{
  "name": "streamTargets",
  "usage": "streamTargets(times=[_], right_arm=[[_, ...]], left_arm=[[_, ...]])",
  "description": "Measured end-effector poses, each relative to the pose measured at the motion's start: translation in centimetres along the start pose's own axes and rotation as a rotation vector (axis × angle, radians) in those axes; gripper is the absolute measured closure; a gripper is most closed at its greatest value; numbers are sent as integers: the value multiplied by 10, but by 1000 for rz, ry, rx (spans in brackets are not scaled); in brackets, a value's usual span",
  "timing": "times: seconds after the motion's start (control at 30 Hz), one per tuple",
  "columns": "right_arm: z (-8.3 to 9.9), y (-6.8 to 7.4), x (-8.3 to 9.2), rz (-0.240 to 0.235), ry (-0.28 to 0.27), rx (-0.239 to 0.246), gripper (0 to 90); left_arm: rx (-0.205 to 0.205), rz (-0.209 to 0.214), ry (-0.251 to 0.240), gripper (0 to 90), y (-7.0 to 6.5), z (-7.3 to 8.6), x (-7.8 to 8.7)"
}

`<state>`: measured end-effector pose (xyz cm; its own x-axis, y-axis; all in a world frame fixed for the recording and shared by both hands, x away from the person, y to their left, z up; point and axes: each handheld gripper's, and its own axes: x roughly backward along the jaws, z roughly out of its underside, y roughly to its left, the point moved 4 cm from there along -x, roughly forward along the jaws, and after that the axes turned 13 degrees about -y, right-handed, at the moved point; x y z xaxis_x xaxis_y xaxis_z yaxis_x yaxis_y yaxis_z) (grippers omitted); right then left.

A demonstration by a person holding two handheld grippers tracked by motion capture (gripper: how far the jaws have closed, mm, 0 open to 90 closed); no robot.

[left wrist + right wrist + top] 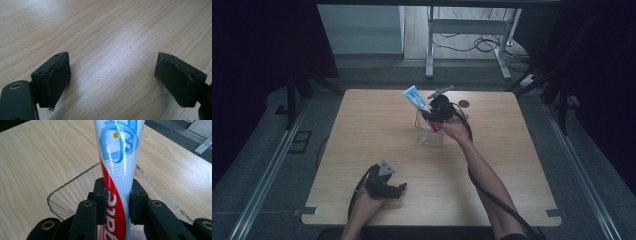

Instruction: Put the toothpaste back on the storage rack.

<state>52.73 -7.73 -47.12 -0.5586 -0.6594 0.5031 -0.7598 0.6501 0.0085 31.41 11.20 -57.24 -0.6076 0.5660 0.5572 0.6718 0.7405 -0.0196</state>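
A glossy toothpaste tube (117,170), white with a red swirl and blue print, tapers flat toward its far end and tilts above a clear, square-cornered plastic container (62,192). The right gripper (117,203) pinches its lower part. Nearer the person than the container, the left gripper (112,80) rests spread over the bare wood-grain table (362,130).

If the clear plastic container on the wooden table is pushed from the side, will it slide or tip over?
The clear, thin-walled plastic container looks light, so it would probably slide easily on the smooth wooden table. The red, white and blue toothpaste tube, gripped by the right hand-held gripper, leans above it; its weight may tip the container.
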Motion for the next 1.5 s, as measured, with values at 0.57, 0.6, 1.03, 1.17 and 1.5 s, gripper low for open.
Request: streamTargets(times=[0.57,0.6,1.03,1.17,1.5], right_arm=[[6,0,2,-27,36,-22,690],[6,0,2,-27,37,-22,688],[13,3,2,-58,73,-15,645],[13,2,3,-50,76,-23,601],[8,3,12,-62,77,-19,435]], left_arm=[[0,0,0,136,0,0,0],[1,0,0,136,0,0,0],[2,0,-1,136,0,0,0],[2,0,-1,136,0,0,0],[1,0,1,136,0,0,0]])
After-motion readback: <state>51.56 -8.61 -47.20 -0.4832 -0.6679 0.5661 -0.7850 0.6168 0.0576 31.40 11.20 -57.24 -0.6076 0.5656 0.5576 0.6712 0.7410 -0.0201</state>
